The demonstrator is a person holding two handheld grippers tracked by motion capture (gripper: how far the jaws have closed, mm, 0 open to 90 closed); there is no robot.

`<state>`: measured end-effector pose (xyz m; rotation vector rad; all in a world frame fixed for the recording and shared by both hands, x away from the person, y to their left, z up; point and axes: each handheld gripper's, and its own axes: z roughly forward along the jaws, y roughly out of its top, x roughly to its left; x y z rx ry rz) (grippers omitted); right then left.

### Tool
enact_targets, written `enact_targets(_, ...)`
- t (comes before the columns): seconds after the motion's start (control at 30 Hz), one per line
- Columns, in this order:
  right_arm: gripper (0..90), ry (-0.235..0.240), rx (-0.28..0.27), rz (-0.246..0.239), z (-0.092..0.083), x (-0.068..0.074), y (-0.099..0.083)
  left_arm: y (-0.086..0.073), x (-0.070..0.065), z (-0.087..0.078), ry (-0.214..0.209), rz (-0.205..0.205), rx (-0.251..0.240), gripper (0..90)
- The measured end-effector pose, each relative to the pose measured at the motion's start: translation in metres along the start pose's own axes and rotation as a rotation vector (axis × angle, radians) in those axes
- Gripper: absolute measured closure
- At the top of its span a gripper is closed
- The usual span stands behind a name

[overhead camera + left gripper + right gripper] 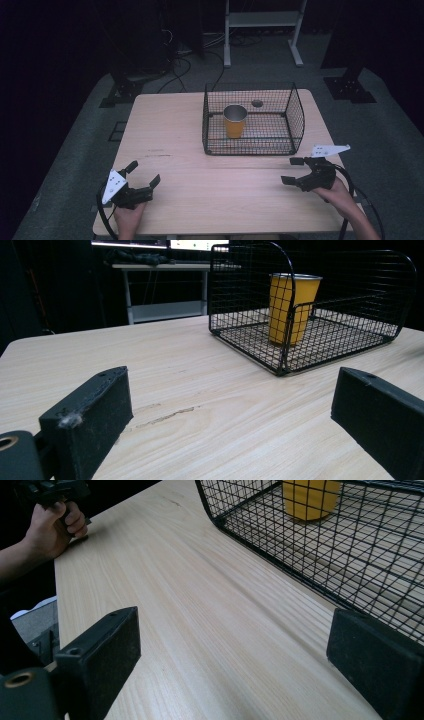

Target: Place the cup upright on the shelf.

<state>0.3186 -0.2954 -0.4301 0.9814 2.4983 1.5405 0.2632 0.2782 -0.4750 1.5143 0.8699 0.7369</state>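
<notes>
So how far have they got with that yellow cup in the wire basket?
Hardly started, it seems. The yellow cup stands upright inside the wire basket, untouched. Both tools sit open and empty near the table's front edge: the left tool well away, the right tool just short of the basket. Any reaching and gripping is still ahead.
</notes>
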Motion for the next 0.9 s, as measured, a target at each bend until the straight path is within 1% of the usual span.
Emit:
enact_targets(0.2,6.4,-0.013,-0.018,0.009,-0.008,0.000,-0.009,0.000,0.000,0.000,0.001,0.001,0.001,2.3)
enact_targets(0.3,6.5,-0.026,-0.019,0.014,-0.011,0.000,-0.015,0.000,0.000,0.000,0.003,0.002,0.002,2.3)
enact_targets(0.43,6.4,-0.034,-0.022,0.033,-0.015,-0.002,-0.023,0.000,0.000,0.000,0.006,0.001,0.003,2.3)
enact_targets(0.5,6.4,-0.043,-0.027,0.033,-0.016,-0.001,-0.028,0.000,0.000,0.000,0.006,0.003,0.005,2.3)
enact_targets(0.57,6.5,-0.038,-0.027,0.046,-0.016,0.000,-0.033,0.000,0.000,0.000,0.007,0.003,0.004,2.3)
enact_targets(0.63,6.4,-0.048,-0.014,0.042,-0.015,0.001,-0.038,0.000,-0.001,0.000,0.007,0.003,0.006,2.3)
enact_targets(0.67,6.4,-0.046,-0.015,0.046,-0.015,0.002,-0.040,0.000,-0.001,0.000,0.008,0.004,0.006,2.3)
enact_targets(0.8,6.4,-0.045,-0.028,0.060,-0.018,0.006,-0.051,0.000,-0.001,0.000,0.009,0.005,0.005,2.3)
enact_targets(0.9,6.4,-0.055,-0.036,0.067,-0.020,0.011,-0.059,0.000,-0.001,0.000,0.008,0.008,0.005,2.3)
